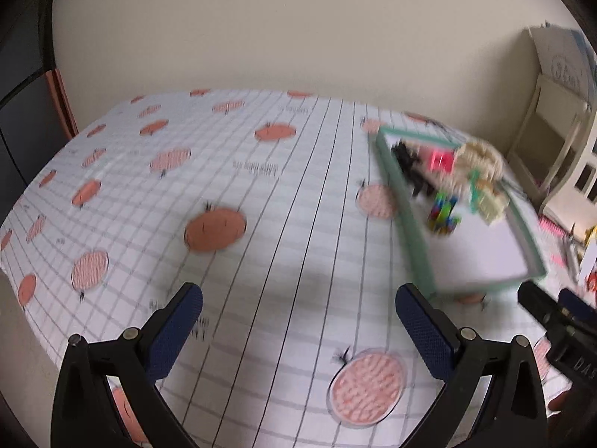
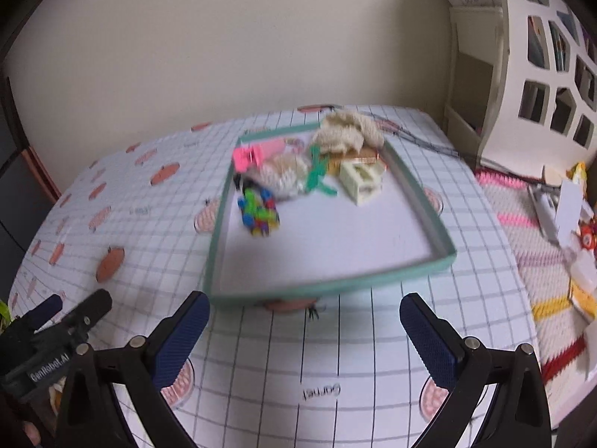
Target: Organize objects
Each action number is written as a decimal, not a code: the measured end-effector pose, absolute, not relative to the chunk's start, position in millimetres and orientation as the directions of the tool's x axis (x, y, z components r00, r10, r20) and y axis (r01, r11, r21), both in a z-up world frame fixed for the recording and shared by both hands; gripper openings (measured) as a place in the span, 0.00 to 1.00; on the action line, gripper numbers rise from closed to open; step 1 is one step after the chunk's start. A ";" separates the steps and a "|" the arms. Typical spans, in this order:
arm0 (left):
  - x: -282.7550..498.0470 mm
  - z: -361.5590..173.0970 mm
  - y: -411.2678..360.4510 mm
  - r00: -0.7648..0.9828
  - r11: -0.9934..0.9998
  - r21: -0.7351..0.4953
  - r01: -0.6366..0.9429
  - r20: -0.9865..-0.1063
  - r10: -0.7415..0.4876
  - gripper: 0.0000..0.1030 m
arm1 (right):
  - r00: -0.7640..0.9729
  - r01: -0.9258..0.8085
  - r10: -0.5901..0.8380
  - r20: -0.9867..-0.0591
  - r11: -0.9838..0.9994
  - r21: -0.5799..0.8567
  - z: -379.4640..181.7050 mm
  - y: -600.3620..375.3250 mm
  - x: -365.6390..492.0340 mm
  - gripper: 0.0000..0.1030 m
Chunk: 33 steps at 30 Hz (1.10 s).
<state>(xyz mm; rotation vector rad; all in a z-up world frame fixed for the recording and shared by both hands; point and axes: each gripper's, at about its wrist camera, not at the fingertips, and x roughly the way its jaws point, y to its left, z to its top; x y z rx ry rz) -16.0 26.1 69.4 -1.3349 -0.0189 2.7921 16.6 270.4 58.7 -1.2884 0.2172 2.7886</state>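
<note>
From the left wrist, the left claw (image 1: 298, 332) hangs apart and empty over bare patterned worktop (image 1: 261, 186); the green-rimmed tray (image 1: 410, 231) sits well off to its right, small items heaped at the far end. From the right wrist, the right claw (image 2: 304, 332) gapes empty just before the tray (image 2: 328, 287), whose long axis runs away toward the wall. Everything visible already lies inside, so the sorting looks nearly done.

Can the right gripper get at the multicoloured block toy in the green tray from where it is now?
Probably yes. The right gripper is open and empty before the tray; the block toy lies uncovered, and only the low rim stands between.
</note>
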 end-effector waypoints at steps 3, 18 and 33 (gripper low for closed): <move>-7.8 49.6 23.4 -0.597 -0.999 -0.020 -0.033 -0.801 0.036 1.00 | -0.642 -0.117 0.015 -0.767 -0.990 0.079 47.3 268.8 23.7 1.00; -7.5 7.9 20.9 -0.548 -1.000 -0.010 0.004 -0.837 0.006 1.00 | -0.578 -0.127 0.069 -0.813 -0.992 0.005 -4.6 263.1 24.5 1.00; -6.9 1.0 23.7 -0.570 -1.000 -0.002 0.009 -0.822 -0.003 1.00 | -0.581 -0.136 0.095 -0.808 -0.991 -0.019 -13.4 262.6 23.4 1.00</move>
